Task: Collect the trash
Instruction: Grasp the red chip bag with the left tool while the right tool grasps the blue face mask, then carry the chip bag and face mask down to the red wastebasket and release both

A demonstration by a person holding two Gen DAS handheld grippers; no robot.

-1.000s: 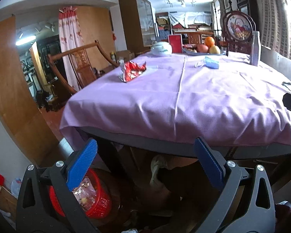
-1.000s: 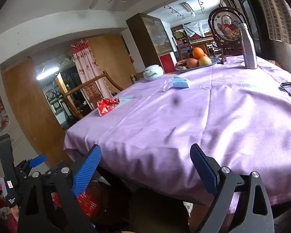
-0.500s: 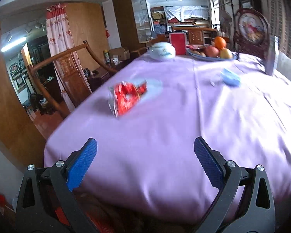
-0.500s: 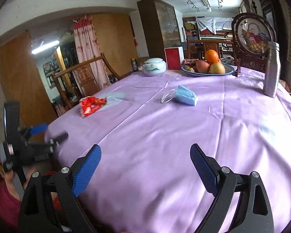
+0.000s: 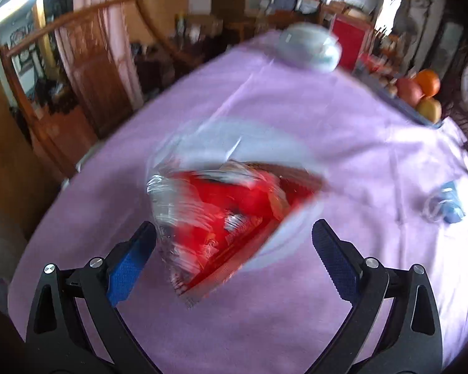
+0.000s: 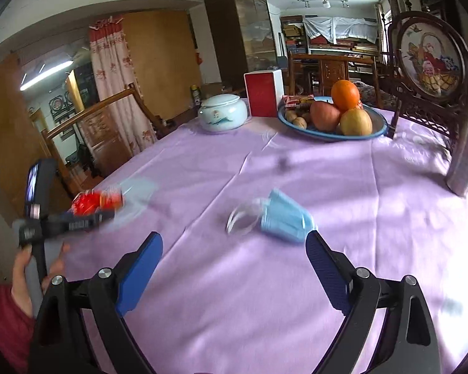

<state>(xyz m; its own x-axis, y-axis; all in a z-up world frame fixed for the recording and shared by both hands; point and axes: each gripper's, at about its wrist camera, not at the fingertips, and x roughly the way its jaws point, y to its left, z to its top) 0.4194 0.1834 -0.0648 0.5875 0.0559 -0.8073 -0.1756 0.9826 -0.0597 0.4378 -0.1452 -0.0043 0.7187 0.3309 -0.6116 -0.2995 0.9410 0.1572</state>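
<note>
A crumpled red snack wrapper (image 5: 231, 218) lies on the purple tablecloth (image 5: 296, 118), blurred, and partly between the wide-apart fingers of my left gripper (image 5: 234, 240), which hangs open just above it without pressing it. The same wrapper (image 6: 96, 201) shows at the left of the right wrist view, behind the left gripper's body (image 6: 62, 224) held by a hand (image 6: 25, 268). A used blue face mask (image 6: 280, 215) lies a little ahead of my right gripper (image 6: 234, 249), which is open and empty over the cloth.
At the far side stand a white lidded jar (image 6: 223, 113), a red box (image 6: 263, 93), a blue fruit plate (image 6: 380, 131), a framed picture stand (image 6: 430, 62) and a steel bottle (image 6: 465, 146). Wooden chairs (image 6: 109, 124) stand at the table's left.
Both grippers have swept forward from below the table edge to over the cloth. The left now hangs over the red wrapper; the right has come close to the blue mask. Both stayed open.
</note>
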